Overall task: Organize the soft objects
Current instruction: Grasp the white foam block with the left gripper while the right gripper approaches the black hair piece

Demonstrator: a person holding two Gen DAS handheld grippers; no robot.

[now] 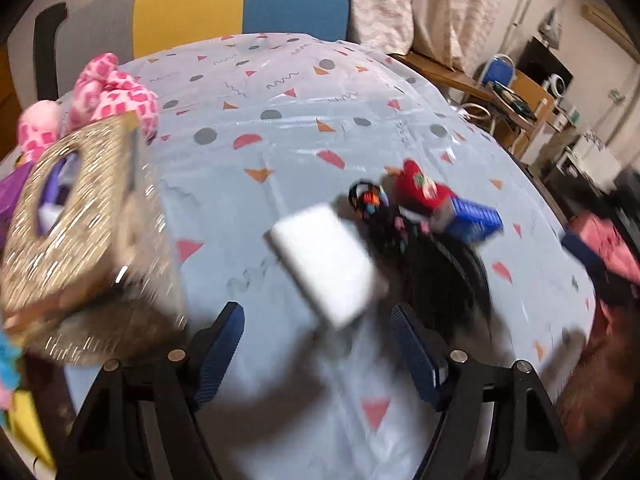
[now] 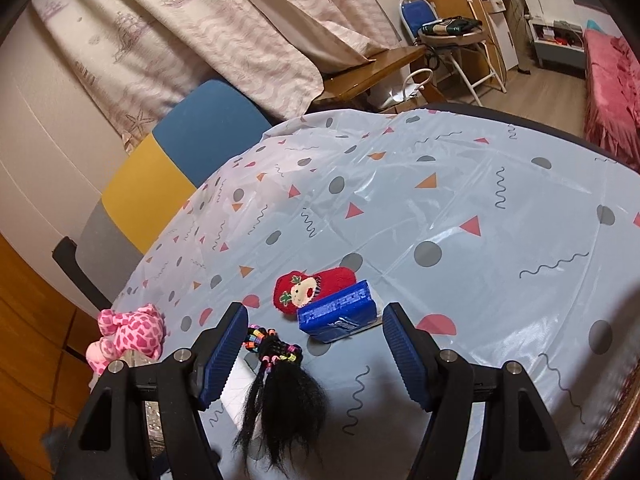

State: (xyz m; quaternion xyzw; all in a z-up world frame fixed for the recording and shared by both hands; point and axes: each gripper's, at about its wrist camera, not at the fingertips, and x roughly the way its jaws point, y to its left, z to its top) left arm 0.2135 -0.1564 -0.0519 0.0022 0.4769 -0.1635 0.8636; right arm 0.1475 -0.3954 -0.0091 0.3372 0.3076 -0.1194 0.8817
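Both jaws sit apart, gripping nothing; white block [image 1: 326, 264] lies just ahead of left gripper [image 1: 318, 344], black wig [image 2: 280, 404] between right gripper [image 2: 314, 350], probably sorting next.

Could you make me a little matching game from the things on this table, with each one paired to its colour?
Things:
1. stuffed giraffe
2. small sock
3. tissue pack
4. hair piece with beads

Colours:
A. blue
B. black
C. pink with darker spots
D. red

Pairs: 1-C, 2-D, 3-A, 4-B
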